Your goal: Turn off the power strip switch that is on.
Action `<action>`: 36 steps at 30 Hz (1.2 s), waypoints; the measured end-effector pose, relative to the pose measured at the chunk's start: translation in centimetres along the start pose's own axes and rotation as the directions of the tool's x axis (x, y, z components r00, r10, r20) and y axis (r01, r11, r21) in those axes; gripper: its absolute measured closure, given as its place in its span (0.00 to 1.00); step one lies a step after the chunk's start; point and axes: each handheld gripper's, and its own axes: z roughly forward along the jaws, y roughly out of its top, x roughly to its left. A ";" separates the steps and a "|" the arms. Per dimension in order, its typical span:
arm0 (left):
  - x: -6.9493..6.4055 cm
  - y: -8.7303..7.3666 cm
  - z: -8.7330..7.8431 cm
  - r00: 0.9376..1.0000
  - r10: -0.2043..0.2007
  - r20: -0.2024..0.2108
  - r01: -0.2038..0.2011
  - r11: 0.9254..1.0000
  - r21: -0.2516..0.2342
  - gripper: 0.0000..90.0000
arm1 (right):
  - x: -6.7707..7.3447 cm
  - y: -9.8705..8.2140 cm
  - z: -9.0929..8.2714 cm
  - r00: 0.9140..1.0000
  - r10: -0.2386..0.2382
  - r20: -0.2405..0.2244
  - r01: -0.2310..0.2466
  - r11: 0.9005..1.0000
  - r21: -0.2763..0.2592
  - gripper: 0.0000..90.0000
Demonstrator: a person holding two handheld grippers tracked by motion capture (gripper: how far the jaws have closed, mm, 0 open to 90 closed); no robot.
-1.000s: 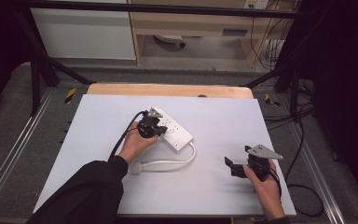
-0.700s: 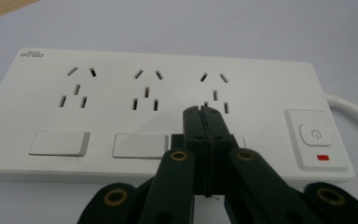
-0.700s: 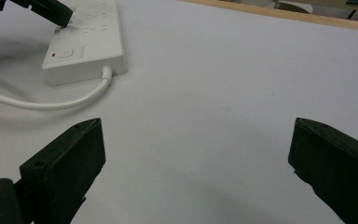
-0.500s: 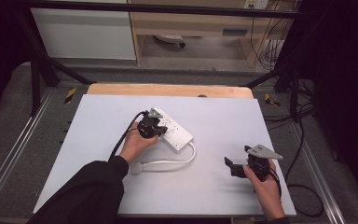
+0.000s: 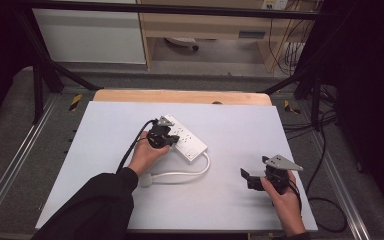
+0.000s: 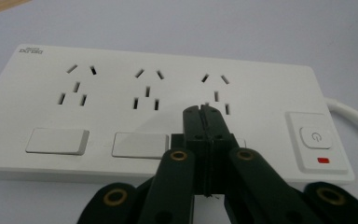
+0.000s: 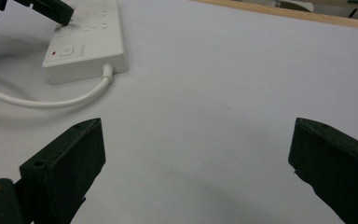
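Note:
A white power strip [image 5: 189, 141] lies on the white mat, with three sockets, a power button [image 6: 315, 137] and a small red mark under it. Its white cord [image 5: 182, 174] curls toward the person's left sleeve. My left gripper [image 6: 204, 110] is shut, jaws pressed together with nothing between them, its tip over the lower holes of the socket nearest the button. From above, the left gripper [image 5: 168, 139] sits over the strip's near long edge. My right gripper [image 5: 254, 169] rests at the near right of the mat, open and empty, its jaws [image 7: 196, 154] wide apart and pointing toward the power strip [image 7: 93, 42].
The white mat [image 5: 240, 125] covers a wooden table whose far edge [image 5: 180, 96] shows beyond it. Black frame bars and loose cables [image 5: 325, 150] run along the right side. Bare mat lies between the two grippers.

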 end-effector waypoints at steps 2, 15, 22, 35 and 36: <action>0.1 0.0 0.0 1.000 -0.001 0.002 0.001 1.000 0.002 1.00 | 0.0 0.0 0.0 1.000 -0.002 0.000 0.002 1.000 -0.001 0.05; 0.1 0.0 0.0 1.000 0.001 0.004 -0.001 1.000 0.002 1.00 | 0.0 0.0 0.0 1.000 0.001 -0.002 -0.001 1.000 0.003 0.05; 0.1 -0.1 0.1 1.000 0.006 0.000 -0.006 1.000 0.007 1.00 | 0.0 0.0 0.0 1.000 -0.004 -0.001 0.004 1.000 0.005 0.05; -0.2 -0.3 0.1 1.000 0.019 -0.016 -0.019 1.000 -0.011 1.00 | 0.0 0.0 0.1 1.000 -0.004 -0.001 0.004 1.000 0.004 0.05; -0.2 -0.3 0.1 1.000 0.018 -0.016 -0.018 1.000 -0.011 1.00 | 0.0 0.0 0.1 1.000 -0.004 -0.002 0.004 1.000 0.005 0.05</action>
